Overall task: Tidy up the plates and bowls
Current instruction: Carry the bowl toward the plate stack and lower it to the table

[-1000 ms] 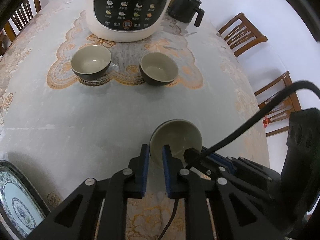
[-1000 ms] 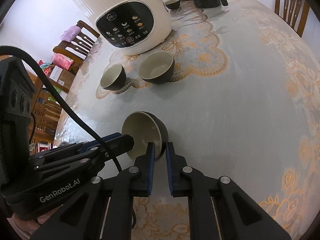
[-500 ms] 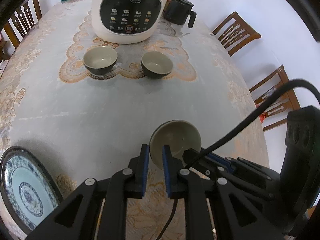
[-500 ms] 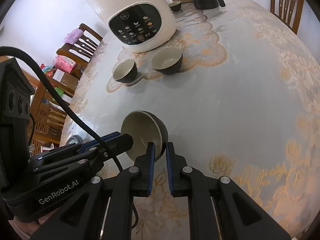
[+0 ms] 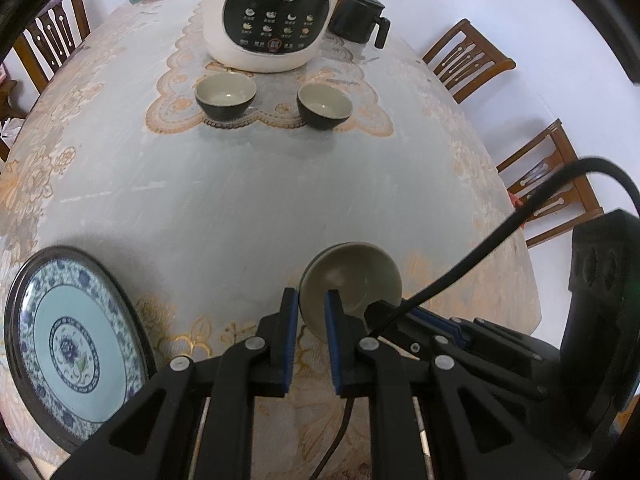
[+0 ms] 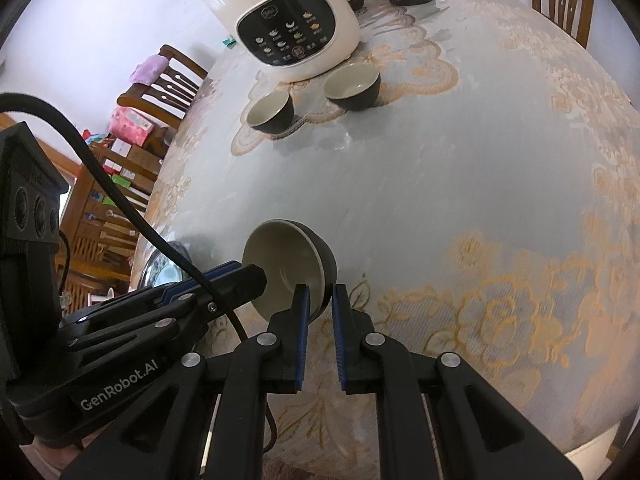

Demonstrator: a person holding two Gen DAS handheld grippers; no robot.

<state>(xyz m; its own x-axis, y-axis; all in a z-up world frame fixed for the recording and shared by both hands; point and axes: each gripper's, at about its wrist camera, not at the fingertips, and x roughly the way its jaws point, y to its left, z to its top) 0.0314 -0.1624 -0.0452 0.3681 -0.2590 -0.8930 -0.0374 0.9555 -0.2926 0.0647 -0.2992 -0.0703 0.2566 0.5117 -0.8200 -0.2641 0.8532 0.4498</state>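
A dark bowl with a pale green inside (image 5: pixel 352 276) hangs tilted over the near part of the table, held from two sides. My left gripper (image 5: pixel 312 300) is shut on its near rim, one pad inside and one outside. My right gripper (image 6: pixel 319 296) is shut on the rim of the same bowl (image 6: pixel 288 264), and the left gripper (image 6: pixel 248 276) reaches in from the left of that view. Two more matching bowls (image 5: pixel 226 92) (image 5: pixel 324 104) stand upright in front of the cooker. A blue-and-white patterned plate (image 5: pixel 76 344) lies at the lower left.
A large cream cooker (image 5: pixel 276 12) with a black panel stands at the far middle, and a black jug (image 5: pixel 360 18) is behind it. Wooden chairs (image 5: pixel 468 60) line the table's right side. A lace-patterned cloth (image 5: pixel 224 200) covers the table.
Both grippers, still holding the bowl between them, have drawn back from the cooker toward the near table edge. The patterned plate has come further into the left wrist view.
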